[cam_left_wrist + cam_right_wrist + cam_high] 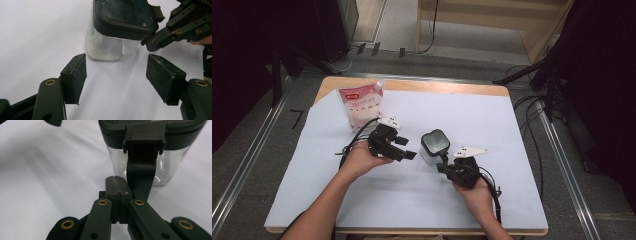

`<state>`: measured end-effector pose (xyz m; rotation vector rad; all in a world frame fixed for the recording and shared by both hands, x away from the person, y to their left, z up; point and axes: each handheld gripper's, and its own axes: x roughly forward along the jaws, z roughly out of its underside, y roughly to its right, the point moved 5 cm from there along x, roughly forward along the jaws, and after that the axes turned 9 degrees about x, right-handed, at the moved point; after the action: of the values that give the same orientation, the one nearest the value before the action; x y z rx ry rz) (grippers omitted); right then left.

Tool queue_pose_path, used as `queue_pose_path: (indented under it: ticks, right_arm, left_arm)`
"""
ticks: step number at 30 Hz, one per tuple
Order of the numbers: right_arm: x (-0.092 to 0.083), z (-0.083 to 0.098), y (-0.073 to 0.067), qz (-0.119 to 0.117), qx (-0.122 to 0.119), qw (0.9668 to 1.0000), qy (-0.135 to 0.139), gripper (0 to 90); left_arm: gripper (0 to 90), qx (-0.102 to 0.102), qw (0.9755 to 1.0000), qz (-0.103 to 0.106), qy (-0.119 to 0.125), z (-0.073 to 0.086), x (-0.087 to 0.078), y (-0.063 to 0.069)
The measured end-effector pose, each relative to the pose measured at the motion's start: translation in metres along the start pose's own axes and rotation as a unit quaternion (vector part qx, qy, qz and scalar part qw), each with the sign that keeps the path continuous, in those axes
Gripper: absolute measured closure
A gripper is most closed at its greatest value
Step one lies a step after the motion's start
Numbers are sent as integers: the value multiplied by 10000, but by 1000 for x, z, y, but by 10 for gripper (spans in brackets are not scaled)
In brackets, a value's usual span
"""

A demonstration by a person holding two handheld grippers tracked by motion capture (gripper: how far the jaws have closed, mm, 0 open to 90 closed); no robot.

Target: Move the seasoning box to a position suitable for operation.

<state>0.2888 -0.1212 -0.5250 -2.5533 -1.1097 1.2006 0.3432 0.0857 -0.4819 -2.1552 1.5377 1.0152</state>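
A clear container (434,145) with a dark lid (125,15) stands upright mid-table on the white sheet. Its lid latch (142,165) hangs down the side facing my right gripper. My right gripper (117,180) is shut with nothing between its pads, its tip right beside that latch and just under the lid rim (147,45). From the high view it comes at the container from the near right (444,160). My left gripper (116,60) stands open a short way left of the container (407,148), pointing at its glass wall (112,45) without touching it.
A red and white pouch (362,105) stands at the back left of the table. A white sheet (492,125) covers the wooden tabletop (437,86). Cables trail from both grippers toward the near edge. Dark stands and cables line the floor on both sides.
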Motion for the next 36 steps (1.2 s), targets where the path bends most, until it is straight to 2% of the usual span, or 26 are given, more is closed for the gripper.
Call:
queue_pose_path:
  ticks: [6, 10, 17, 19, 22, 28, 30, 31, 33, 34, 36]
  right_arm:
    - [-4, -3, 12, 131, 141, 9998, 44, 900]
    - [-6, -6, 23, 237, 218, 9994, 102, 900]
    - [-8, -12, 38, 365, 302, 9988, 153, 900]
    - [-9, -13, 43, 402, 323, 9986, 146, 900]
    - [-10, -16, 50, 467, 374, 9981, 177, 900]
    - [-10, -21, 60, 546, 394, 9976, 154, 900]
    - [-10, -22, 64, 560, 412, 9975, 138, 900]
    - [-10, -22, 66, 561, 412, 9974, 159, 900]
    - [-9, -25, 70, 547, 425, 9975, 139, 900]
    - [-9, -26, 71, 545, 436, 9975, 55, 900]
    - [-9, -30, 72, 616, 320, 9976, 65, 900]
  left_arm:
    - [342, -22, 10000, 3, 4, 0, 0, 0]
    - [357, -133, 9999, 82, 4, 0, 1, 1]
    - [360, -41, 9999, 134, 53, -1, 3, 2]
    - [360, -1, 10000, 79, -12, -1, 3, 2]
    - [376, 10, 10000, 40, 54, -2, 6, 2]
    - [397, 191, 9994, -4, 297, -9, 14, 2]
    - [416, 224, 9995, 17, 230, -12, 16, 2]
    - [448, 201, 9996, 29, 206, -13, 17, 2]
    - [455, 156, 9996, 53, 215, -15, 20, 1]
    - [455, 173, 9996, 90, 194, -15, 22, 0]
    - [448, 167, 9997, 119, 153, -16, 25, 0]
